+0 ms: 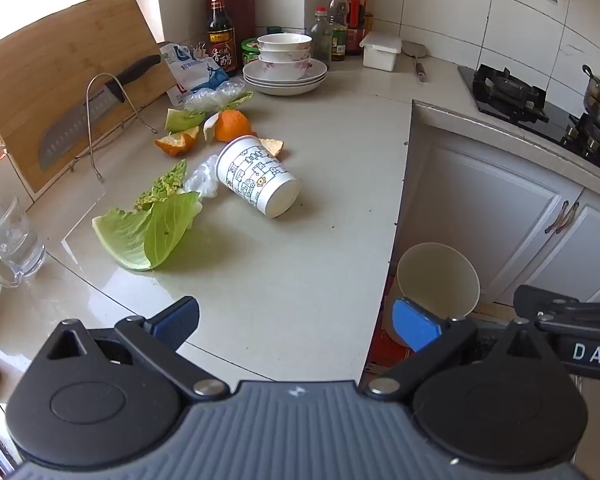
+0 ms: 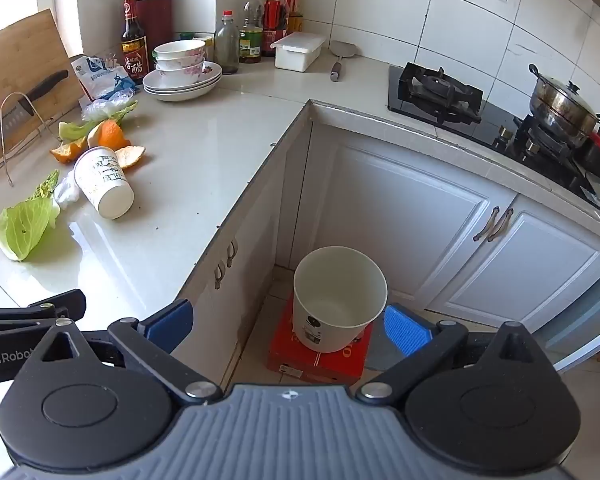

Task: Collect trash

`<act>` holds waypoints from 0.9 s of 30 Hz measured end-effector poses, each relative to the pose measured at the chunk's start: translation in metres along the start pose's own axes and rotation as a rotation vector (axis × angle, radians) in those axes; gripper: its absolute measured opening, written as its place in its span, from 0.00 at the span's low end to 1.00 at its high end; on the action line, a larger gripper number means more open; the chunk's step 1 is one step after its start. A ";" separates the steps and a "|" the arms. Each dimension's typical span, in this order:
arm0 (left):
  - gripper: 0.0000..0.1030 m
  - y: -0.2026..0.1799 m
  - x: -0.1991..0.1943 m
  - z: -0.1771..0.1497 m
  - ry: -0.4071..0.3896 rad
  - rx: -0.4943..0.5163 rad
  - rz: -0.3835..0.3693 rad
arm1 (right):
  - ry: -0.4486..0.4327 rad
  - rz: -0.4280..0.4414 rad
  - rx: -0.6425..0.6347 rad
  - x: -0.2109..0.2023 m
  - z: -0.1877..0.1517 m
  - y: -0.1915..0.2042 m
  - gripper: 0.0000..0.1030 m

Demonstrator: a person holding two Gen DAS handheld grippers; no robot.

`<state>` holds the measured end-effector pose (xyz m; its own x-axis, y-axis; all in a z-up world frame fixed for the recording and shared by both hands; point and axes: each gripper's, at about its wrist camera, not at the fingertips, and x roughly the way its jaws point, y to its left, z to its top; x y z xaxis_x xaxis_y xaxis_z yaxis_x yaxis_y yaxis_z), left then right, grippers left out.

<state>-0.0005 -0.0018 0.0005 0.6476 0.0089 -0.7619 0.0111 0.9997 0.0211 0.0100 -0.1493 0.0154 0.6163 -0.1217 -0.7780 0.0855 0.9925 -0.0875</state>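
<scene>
Trash lies uncollected ahead of your left claw, which gapes wide and holds nothing. On the pale stone bench, up ahead and a little left of that claw, you have a tipped white paper cup with line drawings, on its side with its base toward you. Beyond it sit pieces of orange peel; a crumpled bit of clear plastic film touches the cup's left side, and broad green lettuce leaves lie nearer you on the left.

Your right claw is equally spread and empty, hanging off the bench edge above the floor. Just ahead of and below it stands the round white waste bin on a flat red cardboard box. What shows of the bin's inside looks bare, so I judge nothing is done yet: cup, peel, film and leaves all remain.

Part of the bin's bottom is hidden behind its near wall. A second clump of film and leaf by the blue-printed white bag is hard to separate. You cannot see the cup's mouth or whether anything is inside it.
</scene>
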 end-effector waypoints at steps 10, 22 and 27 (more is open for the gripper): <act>0.99 0.000 0.002 0.000 0.003 -0.007 -0.009 | -0.002 -0.003 -0.003 0.001 0.001 0.002 1.00; 0.99 0.003 0.000 0.002 0.003 -0.016 -0.013 | -0.004 -0.002 -0.002 -0.001 -0.001 -0.002 1.00; 0.99 0.003 0.000 0.002 0.003 -0.014 -0.013 | -0.006 0.000 -0.001 0.000 0.000 0.001 1.00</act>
<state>0.0012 0.0011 0.0016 0.6452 -0.0036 -0.7640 0.0087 1.0000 0.0026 0.0101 -0.1486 0.0159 0.6207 -0.1222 -0.7745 0.0848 0.9924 -0.0887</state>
